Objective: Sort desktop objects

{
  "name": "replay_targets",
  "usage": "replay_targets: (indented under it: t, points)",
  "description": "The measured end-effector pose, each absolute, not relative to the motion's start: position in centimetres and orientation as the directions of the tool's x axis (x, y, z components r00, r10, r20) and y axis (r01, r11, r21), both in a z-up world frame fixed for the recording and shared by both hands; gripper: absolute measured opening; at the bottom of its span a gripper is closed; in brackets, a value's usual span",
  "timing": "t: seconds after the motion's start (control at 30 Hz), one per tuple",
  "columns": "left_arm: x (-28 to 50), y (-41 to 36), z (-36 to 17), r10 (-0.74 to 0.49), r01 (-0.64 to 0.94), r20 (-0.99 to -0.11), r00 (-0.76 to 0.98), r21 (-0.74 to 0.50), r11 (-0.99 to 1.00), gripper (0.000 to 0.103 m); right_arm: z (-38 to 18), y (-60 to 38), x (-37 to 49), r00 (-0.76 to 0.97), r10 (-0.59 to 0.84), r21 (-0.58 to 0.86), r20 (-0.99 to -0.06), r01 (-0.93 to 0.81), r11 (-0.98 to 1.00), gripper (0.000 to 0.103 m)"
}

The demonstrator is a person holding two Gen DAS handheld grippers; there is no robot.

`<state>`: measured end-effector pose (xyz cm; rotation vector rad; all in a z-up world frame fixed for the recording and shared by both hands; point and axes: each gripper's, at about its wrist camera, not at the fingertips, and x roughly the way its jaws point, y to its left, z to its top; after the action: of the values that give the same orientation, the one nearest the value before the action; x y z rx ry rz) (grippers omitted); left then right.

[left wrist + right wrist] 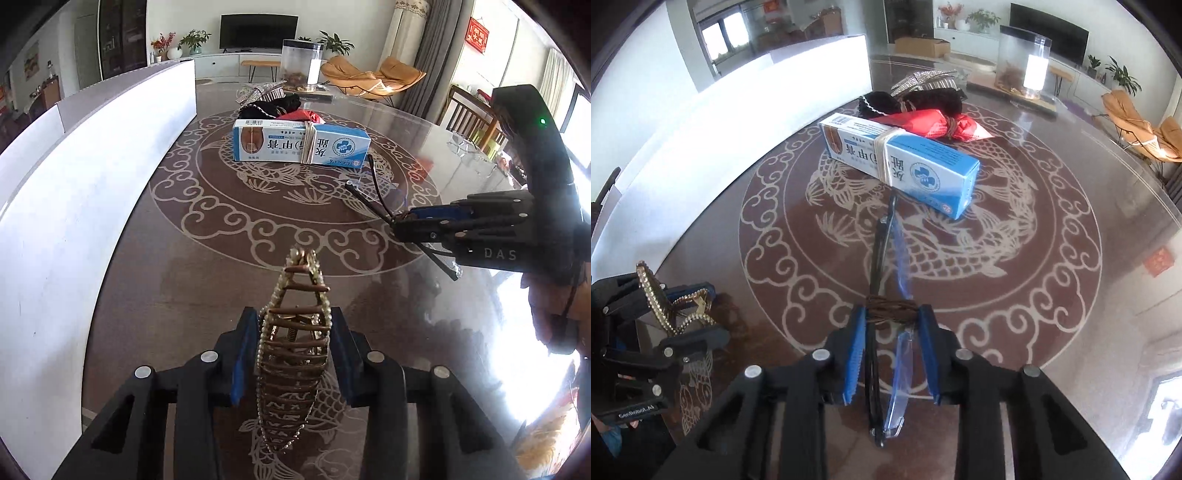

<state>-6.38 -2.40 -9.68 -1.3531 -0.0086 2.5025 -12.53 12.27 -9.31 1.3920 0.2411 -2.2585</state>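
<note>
A white board lines the left edge of a glossy patterned table, where the left gripper is clamped on a pearl-trimmed hair clip held above the surface. Ahead at centre lies a blue-and-white box bound with rubber bands, with black and red bundles and a clear jar behind it. At right, the right gripper is clamped on folded glasses tied with brown cord, their tips pointing at the box.

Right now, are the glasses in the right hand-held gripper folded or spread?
Folded: the black-framed, blue-tinted glasses sit edge-on in the right hand-held gripper, temples together, bound by brown cord.
</note>
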Motion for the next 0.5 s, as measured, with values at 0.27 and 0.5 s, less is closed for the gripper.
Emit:
replay_targets:
  t: [0.27,0.5]
  points:
    - [-3.5,-3.5,-7.2,0.338,-0.242,-0.762,-0.553,-0.241,-0.940,0.038,-6.2,16.3,-8.1,-0.393,-0.364,0.183,-0.845,0.426,-0.886,0.029]
    - [-3.3,-6.4,-0.8,0.369,-0.233,-0.687,-0.625,-0.287,-0.929,0.038,-0.6,13.1,-10.0,-0.443,-0.426,0.192,-0.789,0.480,-0.856,0.029]
